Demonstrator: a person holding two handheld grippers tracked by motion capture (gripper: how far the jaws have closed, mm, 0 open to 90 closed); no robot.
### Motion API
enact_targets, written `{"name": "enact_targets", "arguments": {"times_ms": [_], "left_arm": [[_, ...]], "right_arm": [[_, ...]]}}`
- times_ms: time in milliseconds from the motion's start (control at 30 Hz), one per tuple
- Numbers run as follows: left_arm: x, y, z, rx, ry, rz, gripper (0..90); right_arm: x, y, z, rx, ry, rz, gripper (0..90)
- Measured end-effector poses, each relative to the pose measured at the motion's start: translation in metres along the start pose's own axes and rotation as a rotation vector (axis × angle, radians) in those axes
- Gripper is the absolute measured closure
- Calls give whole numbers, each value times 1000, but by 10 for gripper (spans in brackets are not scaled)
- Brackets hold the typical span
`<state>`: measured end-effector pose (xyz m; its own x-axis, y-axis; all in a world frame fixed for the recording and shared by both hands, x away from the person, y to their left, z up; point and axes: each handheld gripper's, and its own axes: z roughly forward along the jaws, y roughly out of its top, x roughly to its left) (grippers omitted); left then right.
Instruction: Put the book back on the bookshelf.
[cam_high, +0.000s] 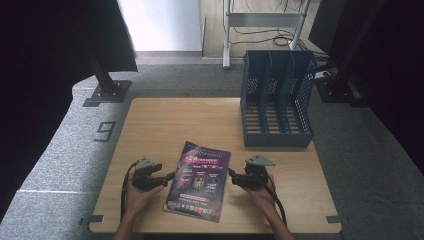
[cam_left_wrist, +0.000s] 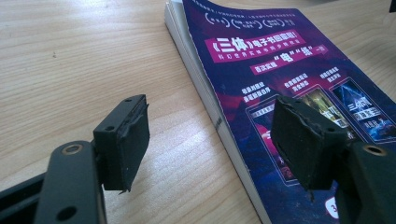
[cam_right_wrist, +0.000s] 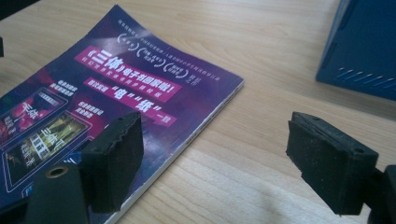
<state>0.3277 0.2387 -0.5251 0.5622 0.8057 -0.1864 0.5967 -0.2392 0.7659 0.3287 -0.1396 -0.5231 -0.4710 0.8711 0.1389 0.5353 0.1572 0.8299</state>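
Purple magazine (cam_high: 199, 181) lies flat on the wooden surface (cam_high: 160, 125) between both claws, left claw (cam_high: 169, 176) and right claw (cam_high: 232, 173) each spread apart at its edges, gripping nothing.

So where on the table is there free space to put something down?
The far left of the table, beside the blue file rack, is bare, and the near right corner. The near middle is crowded: magazine between left gripper and right gripper.

Magazine (cam_left_wrist: 289, 70) cut off at the left gripper view's bottom and right edges, its small cover print (cam_high: 200, 175) too fine to read from above, blue file rack (cam_right_wrist: 364, 46) cropped at the right gripper view's corner.
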Motion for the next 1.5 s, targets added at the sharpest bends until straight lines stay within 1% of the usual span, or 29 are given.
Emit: {"name": "enact_targets", "arguments": {"times_ms": [67, 233, 300, 400, 433, 467, 633, 700, 800, 867, 1000, 1100, 1267, 1367, 1433, 1500], "left_arm": [[-1, 0, 0, 0, -1, 0, 283], [-2, 1, 1, -1, -6, -1, 283], [-2, 1, 3, 7, -8, 1, 283], [-3, 1, 3, 7, -8, 4, 283], [-3, 1, 3, 5, -9, 4, 283], [-3, 1, 2, 3, -10, 3, 283], [-2, 1, -1, -7, -11, -2, 283], [-2, 1, -1, -8, -11, -1, 283], [-2, 1, -1, -9, -13, -2, 283], [-3, 2, -1, -8, -12, 1, 283], [-4, 1, 1, -2, -9, 4, 283], [-6, 1, 2, 3, -8, 9, 283], [-8, 1, 4, 10, -12, 17, 283], [-9, 1, 5, 10, -15, 21, 283], [-9, 2, 5, 11, -15, 22, 283], [-10, 2, 5, 11, -16, 22, 283]], "right_arm": [[3, -1, 4, 10, 7, -4, 181], [6, -1, 6, 10, 10, -6, 181], [10, 0, 9, 10, 15, -3, 183], [13, 1, 12, 11, 22, 2, 184], [17, 2, 14, 12, 29, -1, 184], [17, 2, 14, 12, 29, -1, 184], [31, 9, 23, 19, 44, -36, 183], [33, 10, 25, 22, 44, -43, 183], [35, 10, 34, 28, 53, -20, 186], [37, 9, 38, 41, 56, -27, 183], [37, 7, 39, 43, 57, -25, 183], [39, 6, 41, 46, 57, -33, 181], [41, 1, 46, 65, 57, -40, 180], [43, -3, 52, 87, 59, -42, 177], [45, -3, 53, 86, 48, -56, 178], [46, -3, 53, 86, 47, -56, 179]]}}
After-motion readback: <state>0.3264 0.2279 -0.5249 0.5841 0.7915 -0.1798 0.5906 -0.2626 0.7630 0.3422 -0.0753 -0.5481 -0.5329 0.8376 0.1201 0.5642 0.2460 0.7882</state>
